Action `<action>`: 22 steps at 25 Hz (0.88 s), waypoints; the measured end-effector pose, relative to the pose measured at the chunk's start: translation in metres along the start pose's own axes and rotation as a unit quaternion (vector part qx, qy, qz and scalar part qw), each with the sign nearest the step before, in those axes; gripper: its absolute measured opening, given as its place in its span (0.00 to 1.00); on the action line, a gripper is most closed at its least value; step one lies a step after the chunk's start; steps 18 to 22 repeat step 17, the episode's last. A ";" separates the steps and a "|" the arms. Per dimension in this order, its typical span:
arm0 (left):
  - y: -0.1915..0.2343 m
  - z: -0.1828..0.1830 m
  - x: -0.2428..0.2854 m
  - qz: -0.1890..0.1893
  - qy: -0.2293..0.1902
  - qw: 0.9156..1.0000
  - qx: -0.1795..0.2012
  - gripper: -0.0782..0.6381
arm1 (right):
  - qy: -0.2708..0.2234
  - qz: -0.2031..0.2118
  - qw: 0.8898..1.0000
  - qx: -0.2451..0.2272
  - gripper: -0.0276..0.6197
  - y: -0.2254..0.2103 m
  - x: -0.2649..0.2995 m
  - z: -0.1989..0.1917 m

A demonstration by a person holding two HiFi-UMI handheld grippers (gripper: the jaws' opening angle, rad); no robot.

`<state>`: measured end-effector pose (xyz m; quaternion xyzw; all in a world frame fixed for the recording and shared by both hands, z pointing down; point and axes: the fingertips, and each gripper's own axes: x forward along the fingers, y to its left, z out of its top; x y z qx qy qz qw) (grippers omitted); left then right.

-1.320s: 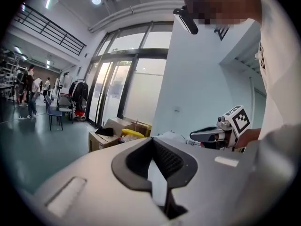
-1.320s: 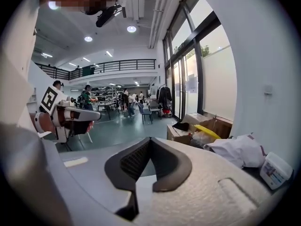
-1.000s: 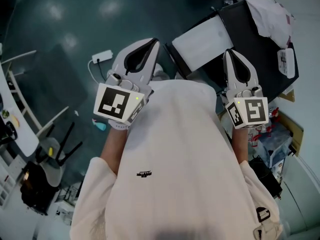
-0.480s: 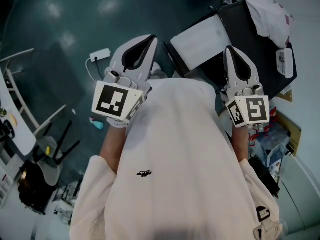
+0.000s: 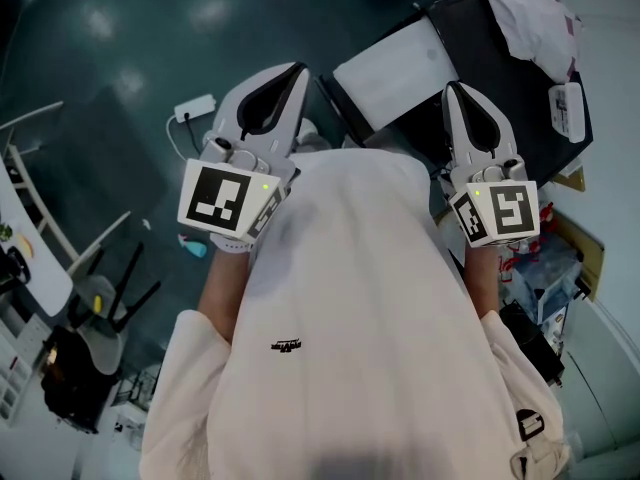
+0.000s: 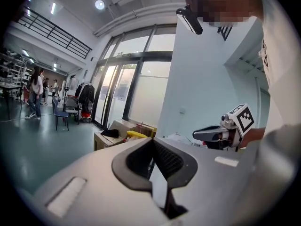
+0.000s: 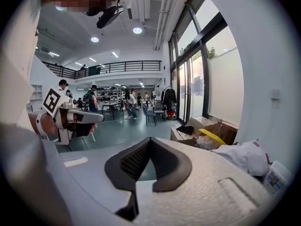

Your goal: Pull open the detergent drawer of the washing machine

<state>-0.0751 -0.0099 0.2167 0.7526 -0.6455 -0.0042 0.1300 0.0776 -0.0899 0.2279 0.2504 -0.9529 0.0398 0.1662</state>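
I cannot make out a washing machine's detergent drawer in any view. A dark unit with a white top panel stands ahead of me on the floor. My left gripper is held level at chest height, its jaws shut on nothing, as the left gripper view also shows. Beside it my right gripper is at the same height, its pads meeting with nothing between them. Each gripper shows in the other's view: the right gripper, the left gripper.
A black table at the upper right carries a white cloth. A power strip lies on the dark green floor. A chair stands at the left. Cardboard boxes sit by the glass doors. People stand far off.
The head view has drifted slightly. Both grippers stay at chest height, shut as before.
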 end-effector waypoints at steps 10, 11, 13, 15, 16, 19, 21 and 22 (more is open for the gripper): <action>-0.002 -0.003 -0.008 0.001 -0.003 1.000 -0.003 0.13 | -0.005 -0.004 1.000 0.005 0.05 0.002 -0.003 -0.001; -0.002 -0.004 -0.008 0.001 -0.002 1.000 -0.004 0.13 | -0.006 -0.005 1.000 0.005 0.05 0.002 -0.003 -0.001; 0.000 -0.008 -0.009 0.002 0.001 1.000 -0.008 0.13 | -0.005 -0.005 1.000 0.002 0.05 0.003 -0.003 0.000; 0.001 -0.010 -0.010 0.002 0.004 1.000 -0.009 0.13 | -0.004 -0.007 1.000 0.000 0.05 0.003 -0.003 0.000; 0.001 -0.011 -0.010 0.002 0.005 1.000 -0.010 0.13 | -0.004 -0.008 1.000 -0.001 0.05 0.003 -0.003 0.000; 0.001 -0.012 -0.010 0.001 0.006 1.000 -0.010 0.13 | -0.004 -0.009 1.000 -0.001 0.05 0.002 -0.003 0.000; 0.001 -0.012 -0.010 0.001 0.006 1.000 -0.010 0.13 | -0.004 -0.009 1.000 -0.001 0.05 0.002 -0.003 0.000; 0.001 -0.012 -0.010 0.001 0.006 1.000 -0.010 0.13 | -0.004 -0.009 1.000 -0.001 0.05 0.002 -0.003 0.000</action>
